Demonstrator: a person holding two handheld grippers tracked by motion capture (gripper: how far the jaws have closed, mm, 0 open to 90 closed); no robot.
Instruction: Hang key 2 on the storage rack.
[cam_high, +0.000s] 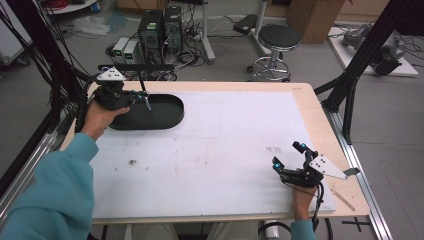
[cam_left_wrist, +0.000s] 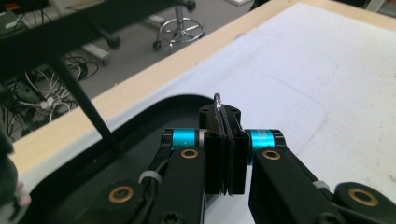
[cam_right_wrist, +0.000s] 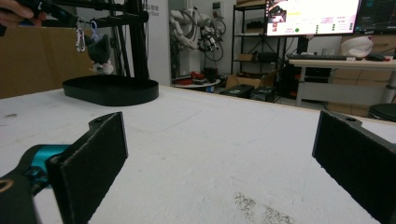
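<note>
My left gripper (cam_high: 146, 102) is held above the black oval tray (cam_high: 172, 119) at the table's far left. Its jaws (cam_left_wrist: 224, 116) are shut on a thin metal ring (cam_left_wrist: 217, 99) whose loop sticks out past the pads. In the right gripper view a silver clip (cam_right_wrist: 80, 39) and a small grey plush toy (cam_right_wrist: 100, 51) hang below that gripper, over the tray (cam_right_wrist: 112, 91). A black stand rises from the tray, with a post (cam_left_wrist: 86, 105) and a horizontal bar (cam_high: 137, 66). My right gripper (cam_high: 287, 155) lies low on the white mat at the front right, open, nothing between its pads (cam_right_wrist: 93, 158).
A white mat (cam_high: 225, 135) covers the wooden table. A black frame leg (cam_high: 350, 85) stands at the right edge. Beyond the far edge are a stool (cam_high: 277, 42), computer boxes (cam_high: 157, 30) and cables on the floor.
</note>
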